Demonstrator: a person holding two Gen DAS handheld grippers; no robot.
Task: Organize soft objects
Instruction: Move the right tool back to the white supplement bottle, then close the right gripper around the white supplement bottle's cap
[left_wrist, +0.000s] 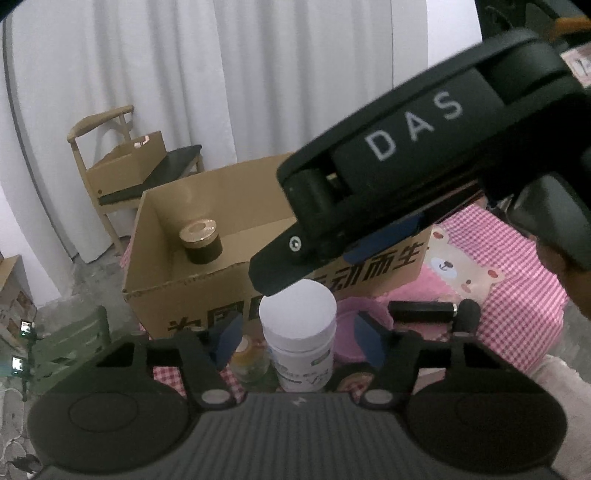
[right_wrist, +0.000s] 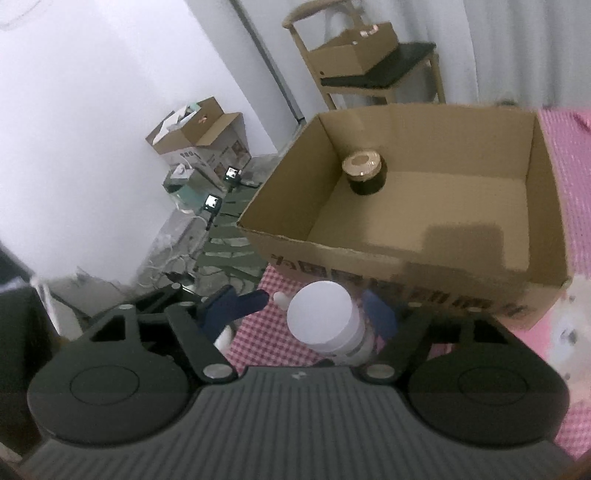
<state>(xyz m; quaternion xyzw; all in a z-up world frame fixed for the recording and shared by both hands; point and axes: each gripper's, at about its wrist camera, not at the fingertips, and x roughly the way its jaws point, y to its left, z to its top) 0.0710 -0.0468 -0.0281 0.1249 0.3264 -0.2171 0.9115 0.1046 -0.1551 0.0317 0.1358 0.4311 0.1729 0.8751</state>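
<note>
Both the left tool (left_wrist: 299, 339) and the right tool (right_wrist: 306, 317) stand open around the white bottle (left_wrist: 300, 338) on the checked tabletop (right_wrist: 266, 332) just before the cardboard box (right_wrist: 546, 206), so they may collide and tip it.

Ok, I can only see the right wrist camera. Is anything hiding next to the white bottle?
Observer: Yes. In the left wrist view a small yellowish bottle stands just left of the white bottle.
Operator: Anything on the other side?
Observer: What looks like a black microphone lies to its right.
Operator: Is the pink cloth only squares?
Observer: No, the pink cloth has a cartoon bear printed on it.
</note>
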